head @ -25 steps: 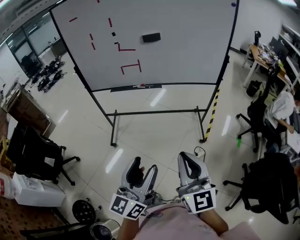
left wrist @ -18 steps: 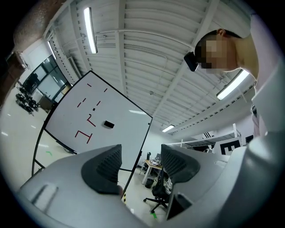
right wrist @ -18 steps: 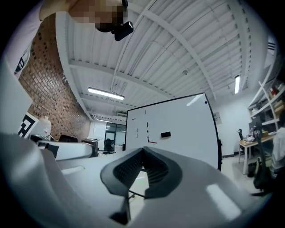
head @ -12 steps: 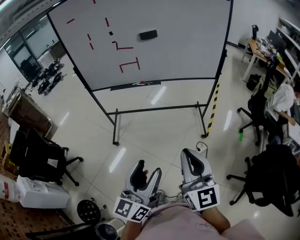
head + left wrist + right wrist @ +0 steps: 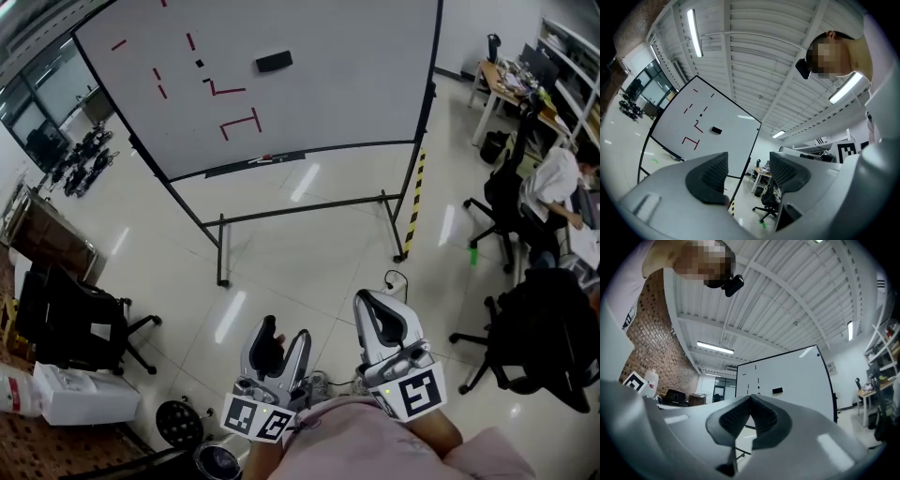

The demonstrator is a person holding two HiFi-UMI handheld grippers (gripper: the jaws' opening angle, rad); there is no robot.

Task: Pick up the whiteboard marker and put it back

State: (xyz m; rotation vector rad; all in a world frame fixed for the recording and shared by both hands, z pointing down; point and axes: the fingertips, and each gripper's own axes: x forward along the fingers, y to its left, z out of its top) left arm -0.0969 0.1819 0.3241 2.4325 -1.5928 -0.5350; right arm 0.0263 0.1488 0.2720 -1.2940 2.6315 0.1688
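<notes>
The left gripper point(image 5: 747, 171) has its jaws apart and empty, the right gripper point(image 5: 751, 416) has them pressed together on nothing, and the marker point(image 5: 266, 158) lies well away on the whiteboard point(image 5: 328, 84) tray point(image 5: 230, 169), where a closed-jaw reach would likely knock it off.

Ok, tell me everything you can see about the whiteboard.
The whiteboard is a large white panel in a dark frame on a black tubular stand resting on the glossy floor. Red line marks and a black eraser sit on its face; something slim and reddish, likely the marker, lies on the ledge along its lower edge.
</notes>
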